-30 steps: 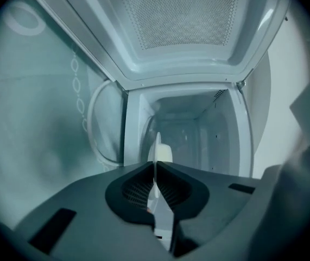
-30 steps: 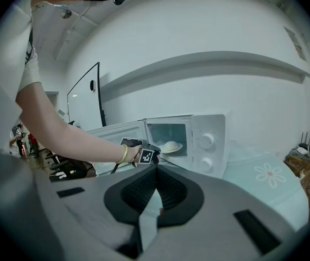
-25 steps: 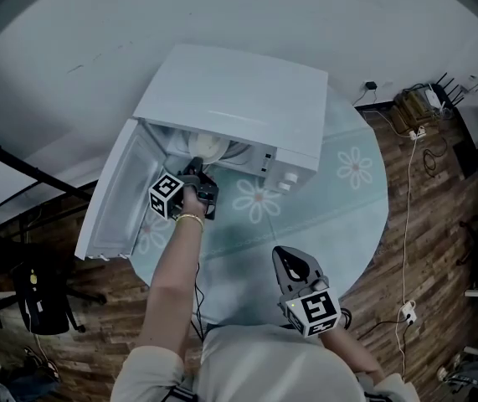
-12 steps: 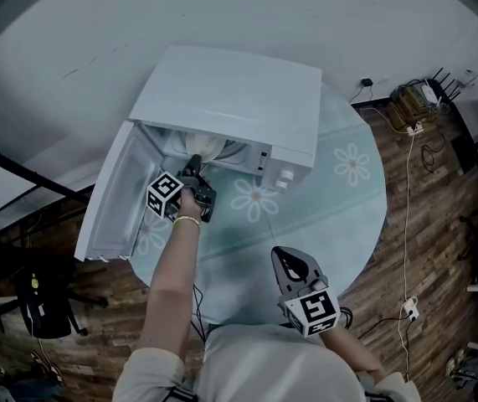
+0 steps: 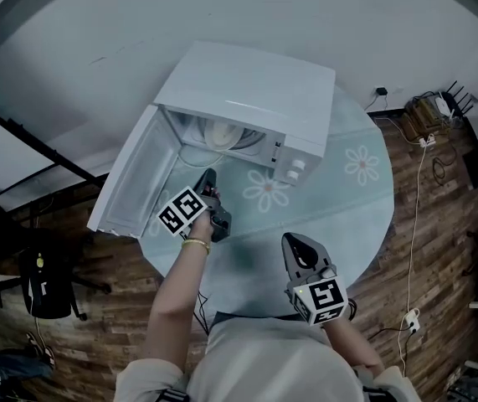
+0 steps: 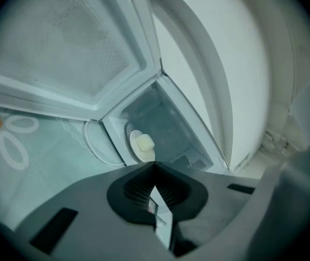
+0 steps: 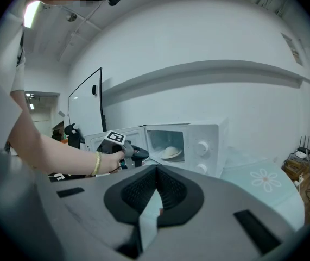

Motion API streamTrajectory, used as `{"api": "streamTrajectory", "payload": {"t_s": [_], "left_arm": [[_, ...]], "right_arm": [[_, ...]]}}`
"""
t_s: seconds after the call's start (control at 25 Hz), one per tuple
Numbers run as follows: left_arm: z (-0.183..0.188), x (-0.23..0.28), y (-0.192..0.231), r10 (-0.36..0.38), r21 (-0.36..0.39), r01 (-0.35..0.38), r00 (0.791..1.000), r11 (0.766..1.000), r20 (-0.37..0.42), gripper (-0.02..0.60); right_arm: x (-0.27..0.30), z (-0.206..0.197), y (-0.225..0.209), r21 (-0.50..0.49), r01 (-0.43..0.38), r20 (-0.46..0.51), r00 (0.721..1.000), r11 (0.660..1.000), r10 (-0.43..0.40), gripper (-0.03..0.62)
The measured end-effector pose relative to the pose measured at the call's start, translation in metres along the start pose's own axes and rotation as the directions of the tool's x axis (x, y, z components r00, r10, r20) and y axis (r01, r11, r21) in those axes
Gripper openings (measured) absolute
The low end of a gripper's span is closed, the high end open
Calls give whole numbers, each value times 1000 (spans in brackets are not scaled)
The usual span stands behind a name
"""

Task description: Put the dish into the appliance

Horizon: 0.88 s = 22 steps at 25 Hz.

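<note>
The white microwave (image 5: 247, 99) stands at the back of the round table with its door (image 5: 134, 182) swung open to the left. A pale dish (image 5: 222, 134) with a yellowish lump on it rests inside the cavity, also seen as the dish (image 6: 142, 145) and the dish (image 7: 171, 152). My left gripper (image 5: 208, 177) hovers over the table in front of the opening, clear of the dish; its jaws are shut and empty (image 6: 155, 167). My right gripper (image 5: 293, 243) is held near my body, shut with nothing in it (image 7: 156, 170).
A light-green cloth with daisy prints (image 5: 347, 191) covers the table. The microwave's two knobs (image 5: 293, 170) face front right. Cables and a power strip (image 5: 423, 111) lie on the wooden floor at right. A dark chair (image 5: 42, 283) stands at left.
My left gripper has drawn back out of the microwave opening toward me, without the dish, which stays inside. The right gripper has barely moved.
</note>
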<state>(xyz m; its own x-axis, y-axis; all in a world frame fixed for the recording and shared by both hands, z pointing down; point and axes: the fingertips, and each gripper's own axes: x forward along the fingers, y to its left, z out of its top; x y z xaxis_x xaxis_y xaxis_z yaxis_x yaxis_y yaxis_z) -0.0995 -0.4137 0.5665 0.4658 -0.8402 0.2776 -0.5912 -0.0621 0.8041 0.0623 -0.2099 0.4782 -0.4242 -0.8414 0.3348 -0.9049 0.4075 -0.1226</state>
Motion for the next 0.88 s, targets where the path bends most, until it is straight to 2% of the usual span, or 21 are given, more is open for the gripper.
{"api": "streamTrajectory", "payload": {"t_s": [0.16,0.28,0.48,0.64,0.72,0.88], "left_arm": [[-14,-40,-15,-29,78,30,1000,996,-9,9],[-28,-72,-24,-25,174,29,999,984,-23,9],[-51,-126,-35,3,298,3,1000,955,-19,9],[-72,-165,-44,40,412,-23,999,911,-32,9],[-81,-181,-50,38,438,-18,999,899,-38,9],[-94,-206,-57,37,447,-14,998,894,-44,9]], "right_arm": [[-9,3,2,-3,-8,19,1000,1000,8,6],[-14,3,3,3,-17,27,999,1000,16,5],[-23,-4,6,52,-38,22,999,998,37,5],[-31,-4,14,42,-71,29,997,997,70,6],[-35,-4,18,31,-89,33,996,996,88,6],[-43,-6,29,7,-123,30,992,992,123,6]]}}
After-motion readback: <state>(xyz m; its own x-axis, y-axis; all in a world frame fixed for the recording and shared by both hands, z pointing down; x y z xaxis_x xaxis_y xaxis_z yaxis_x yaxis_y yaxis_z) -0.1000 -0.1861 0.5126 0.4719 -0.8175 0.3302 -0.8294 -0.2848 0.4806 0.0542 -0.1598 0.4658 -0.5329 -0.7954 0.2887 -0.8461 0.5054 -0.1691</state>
